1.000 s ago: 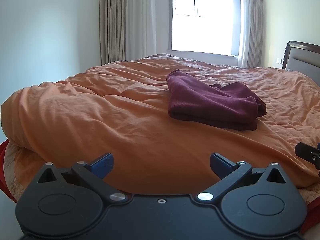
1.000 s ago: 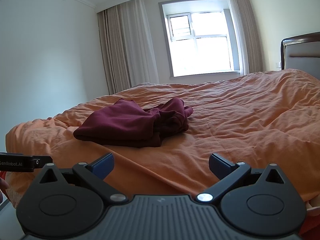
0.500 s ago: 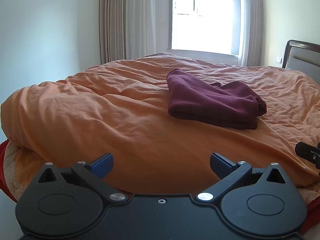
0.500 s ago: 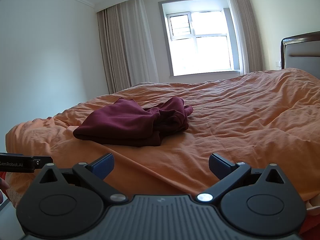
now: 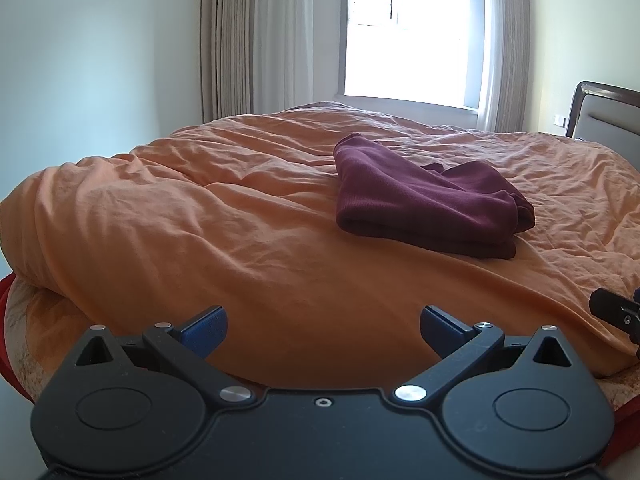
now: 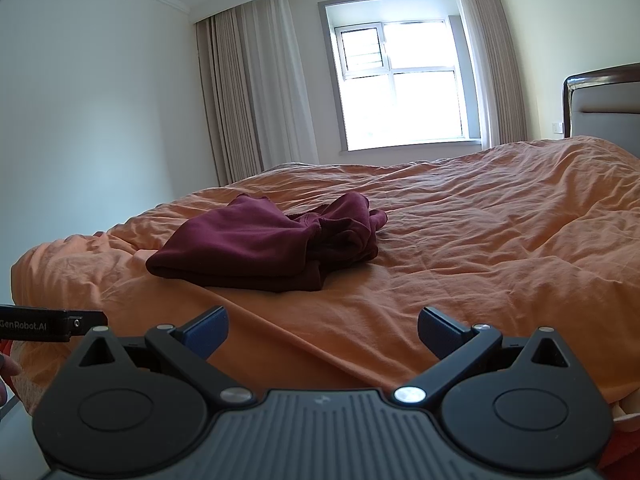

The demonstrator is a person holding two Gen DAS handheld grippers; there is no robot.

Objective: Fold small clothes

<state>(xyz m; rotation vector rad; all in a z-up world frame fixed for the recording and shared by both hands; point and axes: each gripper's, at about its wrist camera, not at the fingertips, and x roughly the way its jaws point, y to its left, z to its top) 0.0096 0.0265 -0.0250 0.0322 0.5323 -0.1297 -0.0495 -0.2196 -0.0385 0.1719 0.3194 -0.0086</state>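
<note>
Garment: dark maroon garment (image 5: 424, 204) lying on the orange duvet (image 5: 200, 216), loosely folded into layers; thick rounded fold along the near edge; bunched, crumpled end toward the headboard side; same garment (image 6: 264, 248) left of centre in the right wrist view, bunched part on its right
Left gripper: left gripper (image 5: 323, 326) held low at the near edge of the bed; blue-tipped fingers (image 5: 206, 326) spread wide, jaws apart with only duvet between them; well apart from the garment, touching nothing
Right gripper: right gripper (image 6: 323, 326) likewise low at the bed's near edge; blue fingers (image 6: 438, 330) set wide, jaws apart and empty; garment ahead and to the left, well clear of the tips
Cross views: part of the right gripper at the right edge of the left wrist view; a black bar with partly readable lettering, part of the left gripper, at the left edge of the right wrist view
Bed: duvet rumpled, covering the whole mattress; red fabric (image 5: 6, 320) showing below its near left corner; padded headboard (image 6: 600, 104) at far right
Room: bright window (image 6: 400, 84) behind the bed; pale curtains (image 6: 256, 92) on both sides; plain walls
Person: fingertip (image 6: 6, 368) just visible at the left edge of the right wrist view
</note>
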